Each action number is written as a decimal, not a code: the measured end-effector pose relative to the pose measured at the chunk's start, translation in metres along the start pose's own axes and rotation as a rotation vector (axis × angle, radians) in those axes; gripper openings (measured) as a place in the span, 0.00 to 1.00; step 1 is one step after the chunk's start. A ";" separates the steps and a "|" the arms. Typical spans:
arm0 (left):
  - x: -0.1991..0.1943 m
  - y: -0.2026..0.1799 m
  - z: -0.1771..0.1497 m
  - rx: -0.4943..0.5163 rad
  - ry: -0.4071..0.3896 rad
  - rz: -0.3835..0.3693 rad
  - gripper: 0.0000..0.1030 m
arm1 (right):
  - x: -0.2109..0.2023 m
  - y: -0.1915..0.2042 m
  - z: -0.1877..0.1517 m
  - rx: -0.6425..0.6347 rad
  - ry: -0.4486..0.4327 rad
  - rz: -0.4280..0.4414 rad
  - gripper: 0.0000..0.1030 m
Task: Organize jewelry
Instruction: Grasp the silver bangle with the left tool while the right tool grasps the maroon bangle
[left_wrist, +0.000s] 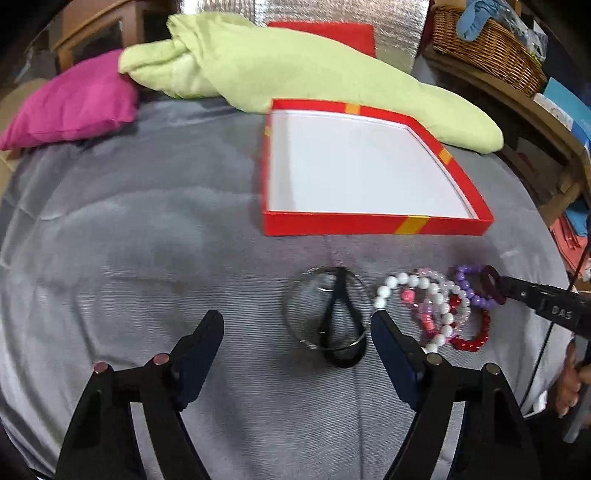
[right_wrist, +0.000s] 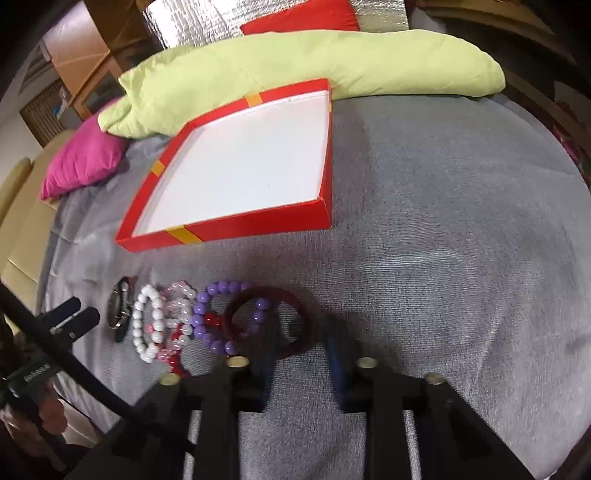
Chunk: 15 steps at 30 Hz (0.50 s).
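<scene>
A shallow red box with a white inside lies open on the grey blanket; it also shows in the right wrist view. In front of it lies a row of jewelry: a black-strapped watch with a metal bangle, a white bead bracelet, pink, red and purple bead bracelets, and a dark red bangle. My left gripper is open, low over the blanket around the watch. My right gripper is open, with its fingers on either side of the dark red bangle's rim.
A light green quilt and a magenta pillow lie behind the box. A wicker basket stands on a wooden shelf at the right. Bare grey blanket spreads to the right of the box.
</scene>
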<state>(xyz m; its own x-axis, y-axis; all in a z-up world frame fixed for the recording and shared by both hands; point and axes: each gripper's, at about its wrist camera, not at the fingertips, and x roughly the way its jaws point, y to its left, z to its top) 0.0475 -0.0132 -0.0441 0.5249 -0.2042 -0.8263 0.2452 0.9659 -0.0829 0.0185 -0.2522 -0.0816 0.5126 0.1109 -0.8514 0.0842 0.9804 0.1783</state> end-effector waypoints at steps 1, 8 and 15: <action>0.003 -0.001 0.000 0.001 0.008 0.001 0.80 | 0.001 0.002 0.000 -0.009 -0.001 -0.007 0.13; 0.023 -0.006 0.001 0.032 0.066 0.002 0.81 | 0.000 0.012 0.004 -0.050 -0.042 -0.020 0.07; 0.029 -0.009 0.000 0.060 0.071 -0.011 0.81 | -0.010 0.010 0.006 -0.012 -0.081 0.006 0.07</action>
<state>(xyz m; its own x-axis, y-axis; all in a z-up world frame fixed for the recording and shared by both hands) 0.0607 -0.0277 -0.0668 0.4633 -0.2007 -0.8631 0.3004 0.9519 -0.0601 0.0193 -0.2443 -0.0688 0.5805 0.1040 -0.8076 0.0710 0.9816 0.1774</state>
